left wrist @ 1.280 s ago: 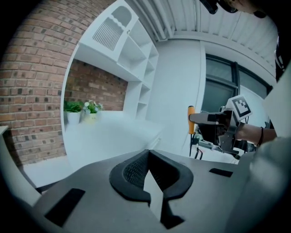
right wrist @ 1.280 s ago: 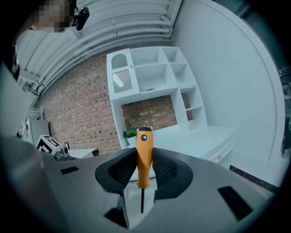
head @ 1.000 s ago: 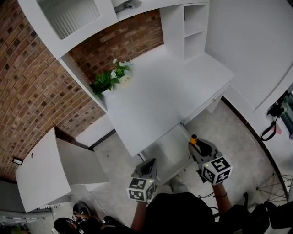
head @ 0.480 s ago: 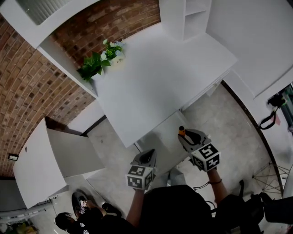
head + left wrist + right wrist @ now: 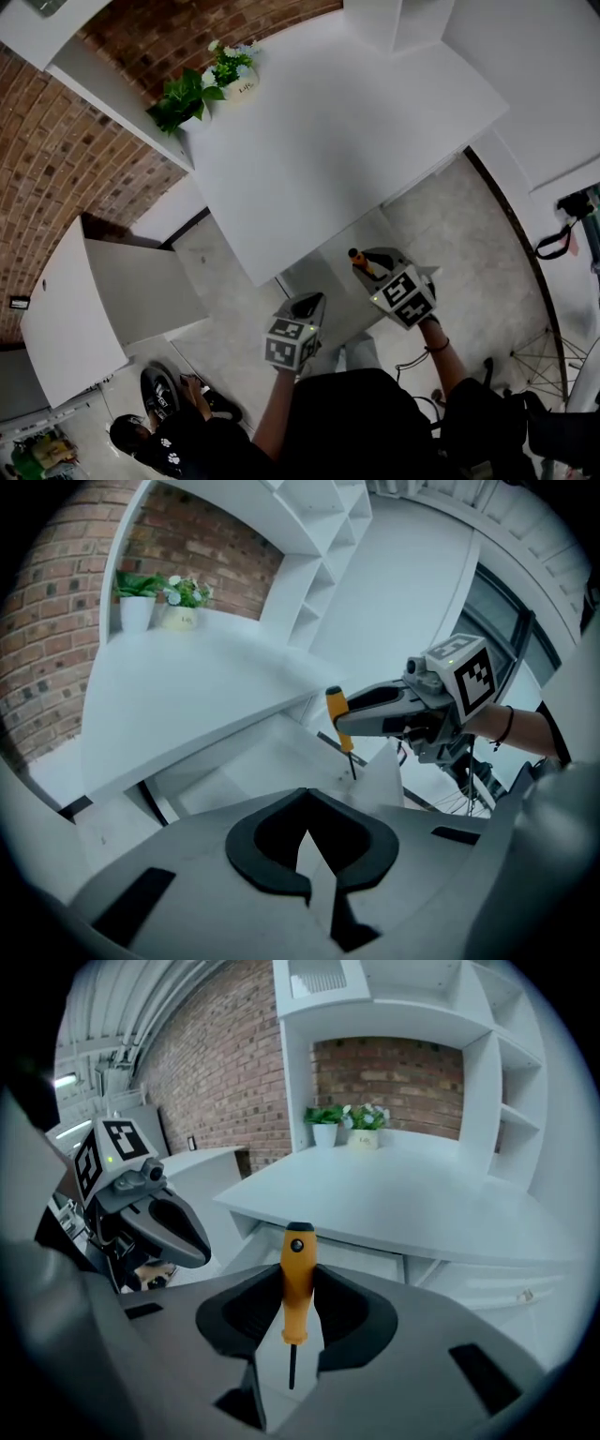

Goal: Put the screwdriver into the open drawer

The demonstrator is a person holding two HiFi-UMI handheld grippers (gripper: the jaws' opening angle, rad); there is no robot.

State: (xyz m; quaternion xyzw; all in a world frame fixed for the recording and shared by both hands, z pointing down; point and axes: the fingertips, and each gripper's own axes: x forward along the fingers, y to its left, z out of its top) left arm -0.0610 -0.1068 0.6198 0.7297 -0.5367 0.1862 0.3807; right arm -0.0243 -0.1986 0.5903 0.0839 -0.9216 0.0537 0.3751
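Right gripper [image 5: 367,265] clamped on screwdriver [image 5: 298,1283] by its orange handle, shaft pointing down (tool not yet set down), above open drawer [image 5: 328,281] under white desk [image 5: 328,141]. Left gripper [image 5: 309,302] near it, jaws together, nothing between. 2 potted plants [image 5: 187,97] at desk's back corner.

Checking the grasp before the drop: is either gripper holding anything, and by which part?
The right gripper holds the orange-handled screwdriver by its handle, black shaft pointing down. The left gripper is shut and holds nothing.
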